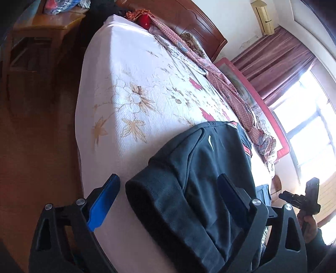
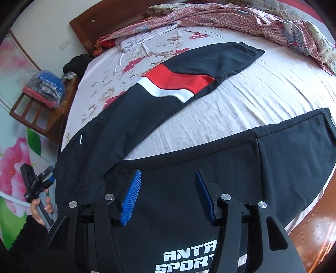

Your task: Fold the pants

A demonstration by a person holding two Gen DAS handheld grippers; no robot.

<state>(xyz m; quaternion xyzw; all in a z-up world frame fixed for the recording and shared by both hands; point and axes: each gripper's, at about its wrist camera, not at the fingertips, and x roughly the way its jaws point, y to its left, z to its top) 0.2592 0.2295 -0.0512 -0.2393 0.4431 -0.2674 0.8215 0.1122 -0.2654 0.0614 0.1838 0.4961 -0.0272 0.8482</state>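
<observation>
On floral quilted bedspread point(image 2: 231, 100), limp black fleece pants point(image 2: 147, 109).

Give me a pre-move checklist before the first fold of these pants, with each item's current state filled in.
1. Left gripper open: ok, its jaws are spread at the waistband.
2. Right gripper open: ok, jaws apart over the near leg.
3. Cloth actually between either pair of fingers: cannot tell.
4. Pants spread out: ok, the two legs are splayed apart on the bed.
5. Far leg flat: ok.
6. Landing area free: not ok, a pink patterned cloth lies bunched along the far edge.
</observation>
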